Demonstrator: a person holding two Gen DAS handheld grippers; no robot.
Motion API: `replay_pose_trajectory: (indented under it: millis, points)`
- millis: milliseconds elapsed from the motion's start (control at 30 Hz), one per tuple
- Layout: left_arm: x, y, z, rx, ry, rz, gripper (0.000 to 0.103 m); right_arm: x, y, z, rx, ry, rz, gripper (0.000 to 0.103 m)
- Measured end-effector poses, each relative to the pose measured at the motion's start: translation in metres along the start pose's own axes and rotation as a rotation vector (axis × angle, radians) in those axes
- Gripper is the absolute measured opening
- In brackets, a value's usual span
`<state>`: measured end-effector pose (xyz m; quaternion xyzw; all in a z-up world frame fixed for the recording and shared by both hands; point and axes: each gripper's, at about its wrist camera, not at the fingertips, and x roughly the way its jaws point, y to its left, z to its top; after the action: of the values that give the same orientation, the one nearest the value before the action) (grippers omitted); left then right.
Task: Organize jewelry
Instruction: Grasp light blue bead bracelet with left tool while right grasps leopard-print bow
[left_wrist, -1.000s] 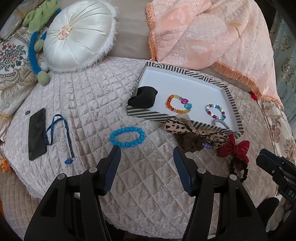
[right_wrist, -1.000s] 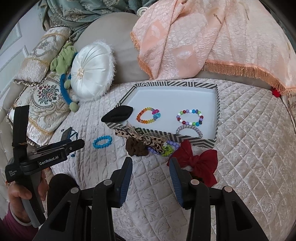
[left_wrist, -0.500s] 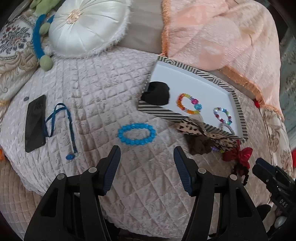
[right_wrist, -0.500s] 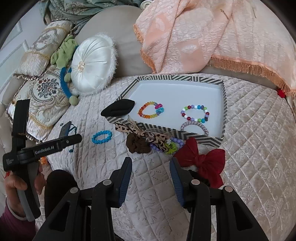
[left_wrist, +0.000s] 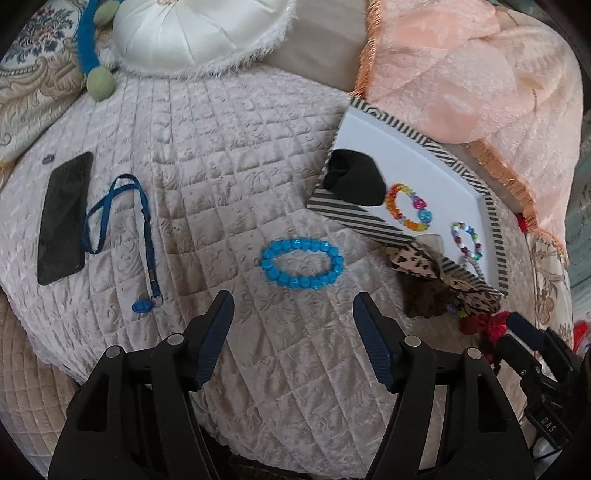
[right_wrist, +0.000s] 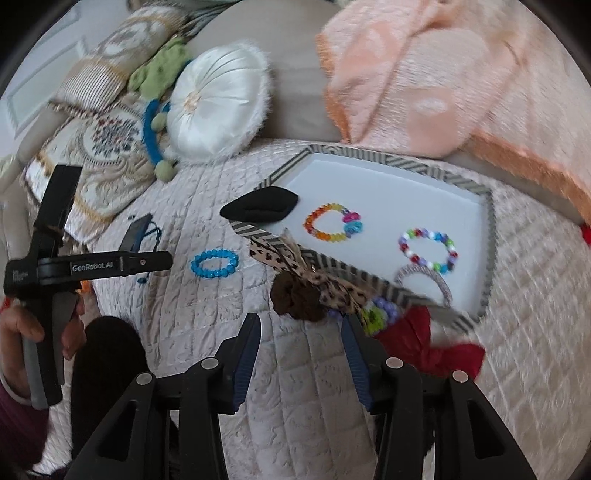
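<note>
**Bracelets half sorted on the quilted bed**

Quilted cream bedspread (left_wrist: 229, 155) fills my left wrist view: the left gripper (left_wrist: 291, 314) gapes wide and empty just short of the turquoise beaded bracelet (left_wrist: 302, 263), lying outside the striped-rimmed white tray (left_wrist: 354, 216). From my right wrist view, the right gripper (right_wrist: 301, 330) is likewise spread, holding nothing, near the brown scrunchie with leopard-print bow (right_wrist: 299, 297). Two multicoloured bead bracelets (right_wrist: 334, 222) already sit in the tray; several pieces remain outside it, I judge.

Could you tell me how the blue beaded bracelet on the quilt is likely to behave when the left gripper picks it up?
The blue beaded bracelet lies as a loose oval of separate beads, so it will probably sag and fold when lifted. Its glossy, rounded beads may slip between the open left gripper fingers. It looks light, and the soft quilt should keep it from rolling.
</note>
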<state>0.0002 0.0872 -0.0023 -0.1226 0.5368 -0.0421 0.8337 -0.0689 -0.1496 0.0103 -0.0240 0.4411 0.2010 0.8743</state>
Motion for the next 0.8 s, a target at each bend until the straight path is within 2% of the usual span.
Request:
replay_pose_trajectory:
  millis: [200, 400, 533, 567, 600, 667, 733, 767, 800]
  points:
    - [0.022, 0.01, 0.01, -0.031, 0.037, 0.016, 0.067, 0.031, 0.005, 0.017, -0.115, 0.025, -0.009, 0.055]
    - [0.044, 0.013, 0.021, -0.044, 0.069, 0.026, 0.068, 0.067, 0.007, 0.022, -0.177, 0.089, 0.004, 0.056]
    - [0.057, 0.014, 0.025, -0.043, 0.079, 0.051, 0.068, 0.082, 0.006, 0.019, -0.174, 0.11, 0.003, 0.056]
    - [0.06, 0.014, 0.025, -0.042, 0.081, 0.058, 0.068, 0.084, 0.004, 0.018, -0.164, 0.107, 0.005, 0.054]
    - [0.062, 0.014, 0.026, -0.042, 0.083, 0.064, 0.068, 0.085, 0.003, 0.017, -0.157, 0.107, 0.006, 0.043]
    - [0.066, 0.014, 0.025, -0.039, 0.077, 0.071, 0.068, 0.087, 0.0, 0.014, -0.144, 0.105, 0.002, 0.035]
    - [0.067, 0.011, 0.025, -0.032, 0.061, 0.074, 0.066, 0.086, -0.001, 0.012, -0.139, 0.094, -0.009, 0.021]
    - [0.067, 0.01, 0.025, -0.025, 0.054, 0.064, 0.06, 0.084, -0.002, 0.011, -0.133, 0.091, -0.012, 0.017]
    - [0.068, 0.007, 0.025, -0.013, 0.052, 0.06, 0.039, 0.082, -0.004, 0.01, -0.12, 0.085, -0.006, 0.013]
